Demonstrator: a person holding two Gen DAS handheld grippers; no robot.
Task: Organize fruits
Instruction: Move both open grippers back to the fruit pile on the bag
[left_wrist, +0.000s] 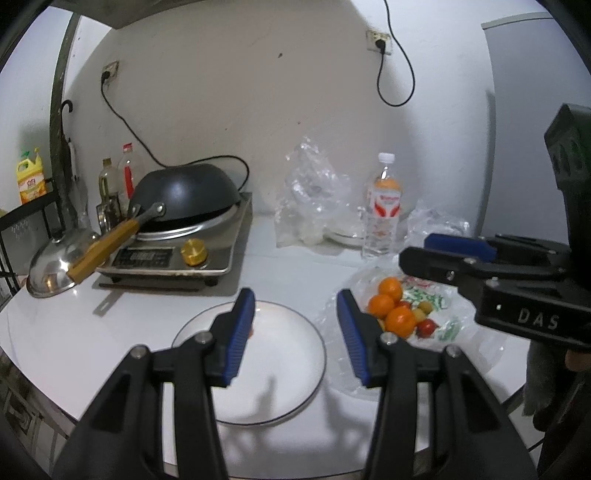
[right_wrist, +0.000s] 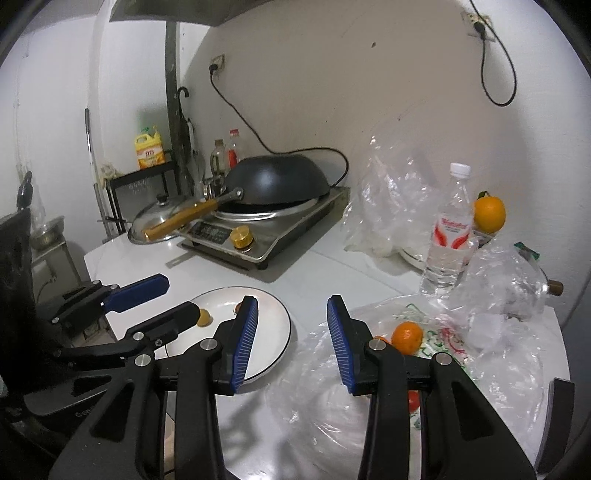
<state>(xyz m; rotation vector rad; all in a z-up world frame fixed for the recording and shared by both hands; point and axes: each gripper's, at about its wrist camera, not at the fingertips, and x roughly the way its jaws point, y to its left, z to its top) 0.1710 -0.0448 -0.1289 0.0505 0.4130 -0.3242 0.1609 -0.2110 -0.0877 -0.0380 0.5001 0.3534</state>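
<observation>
1. The left gripper (left_wrist: 295, 332), jaws wide and holding nothing, hangs over the white plate (left_wrist: 291, 369) at lower centre.
2. The right gripper (right_wrist: 291, 341) is likewise spread wide and empty, between plate and plastic bag (right_wrist: 332, 406).
3. Only the left view shows the pile of oranges (left_wrist: 391, 306) with small red and yellow fruits on the bag, right of centre.
4. Only the right view shows a small yellow fruit (right_wrist: 204, 317) on the plate and a lone orange (right_wrist: 489, 213) behind the water bottle (right_wrist: 448, 236).
5. The fruits are round; no long axis shows.
</observation>
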